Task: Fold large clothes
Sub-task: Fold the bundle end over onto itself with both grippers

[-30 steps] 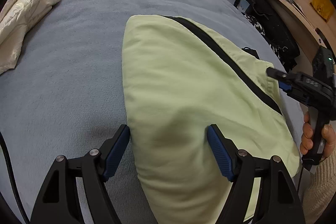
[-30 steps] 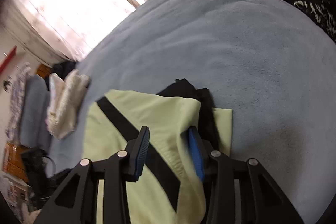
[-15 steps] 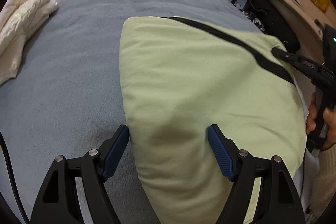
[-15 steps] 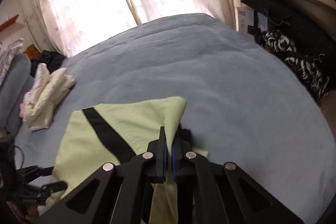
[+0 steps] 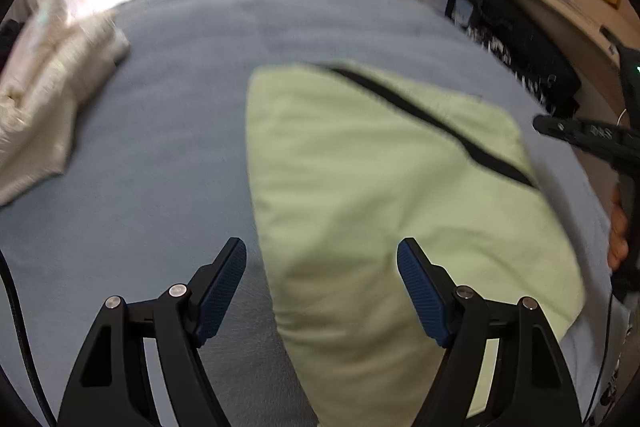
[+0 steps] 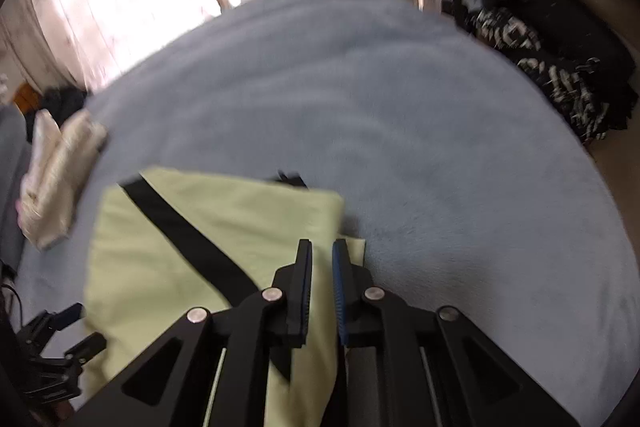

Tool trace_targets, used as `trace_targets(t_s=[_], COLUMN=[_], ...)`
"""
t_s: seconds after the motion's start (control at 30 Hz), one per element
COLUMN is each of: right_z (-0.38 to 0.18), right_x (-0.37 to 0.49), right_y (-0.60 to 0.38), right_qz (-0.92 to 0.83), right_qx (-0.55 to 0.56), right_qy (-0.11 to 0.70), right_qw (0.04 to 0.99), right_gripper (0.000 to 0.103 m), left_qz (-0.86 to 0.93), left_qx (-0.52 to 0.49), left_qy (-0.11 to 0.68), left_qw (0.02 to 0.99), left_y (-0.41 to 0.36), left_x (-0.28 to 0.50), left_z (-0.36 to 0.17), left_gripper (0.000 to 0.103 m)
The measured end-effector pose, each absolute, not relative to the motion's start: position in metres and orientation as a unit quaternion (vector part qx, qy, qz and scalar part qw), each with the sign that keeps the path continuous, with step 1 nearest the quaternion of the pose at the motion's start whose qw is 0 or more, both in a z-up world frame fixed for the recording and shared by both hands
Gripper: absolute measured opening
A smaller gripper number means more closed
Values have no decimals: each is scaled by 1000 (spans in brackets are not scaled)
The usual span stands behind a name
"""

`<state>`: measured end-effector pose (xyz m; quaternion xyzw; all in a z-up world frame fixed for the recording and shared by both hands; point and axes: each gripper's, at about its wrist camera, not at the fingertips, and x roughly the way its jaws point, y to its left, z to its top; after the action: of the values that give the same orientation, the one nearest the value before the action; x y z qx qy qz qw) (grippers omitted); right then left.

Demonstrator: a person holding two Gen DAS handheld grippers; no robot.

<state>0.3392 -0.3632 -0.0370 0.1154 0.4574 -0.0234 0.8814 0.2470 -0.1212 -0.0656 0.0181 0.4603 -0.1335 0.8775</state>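
1. The bed (image 5: pixel 192 155) carries everything under a soft grey-blue blanket. That pile drags on cloth, so a layer pulled across it could bunch instead of sliding flat.

2. The garment (image 5: pixel 360 187), pale green with a black stripe (image 5: pixel 420 115), lies folded near the bed's near right edge, its lower end close to the drop. A careless tug toward that side could send part of it over the edge and undo the fold.

3. A cream bundle (image 5: pixel 44 99) sits well apart at far left; it is only a risk if the garment is swung wide that way.

4. The left gripper (image 5: pixel 322 291) hangs with its jaws spread wide over the garment's near left corner, holding nothing. If it closes from here it may catch only the top layer, or blanket along with it, and the layers would shear apart.

5. The right gripper (image 6: pixel 320 287) has its jaws nearly together at the garment's right edge. Cloth shows between and below them, but blur leaves it unclear whether they actually pinch it. If the hold is shallow, a lift would let the edge slip out and the fold would fall skewed.
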Motion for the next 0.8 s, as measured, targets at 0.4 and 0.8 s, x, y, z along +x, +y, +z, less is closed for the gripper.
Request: trace_targets(t_s=[0.4, 0.8], right_z=[-81, -86], right_x=[294, 269], right_y=[-270, -346], right_qz=[105, 2], right_qx=[132, 137], right_qy=[514, 512], right_qw=[841, 848], right_gripper=[10, 0], left_qz=[-127, -111], left_qx=[13, 21], left_qy=[481, 472], left_qw=[868, 874], left_y=[-150, -143], left_x=[210, 202], left_z=[-82, -86], left_gripper=[54, 54])
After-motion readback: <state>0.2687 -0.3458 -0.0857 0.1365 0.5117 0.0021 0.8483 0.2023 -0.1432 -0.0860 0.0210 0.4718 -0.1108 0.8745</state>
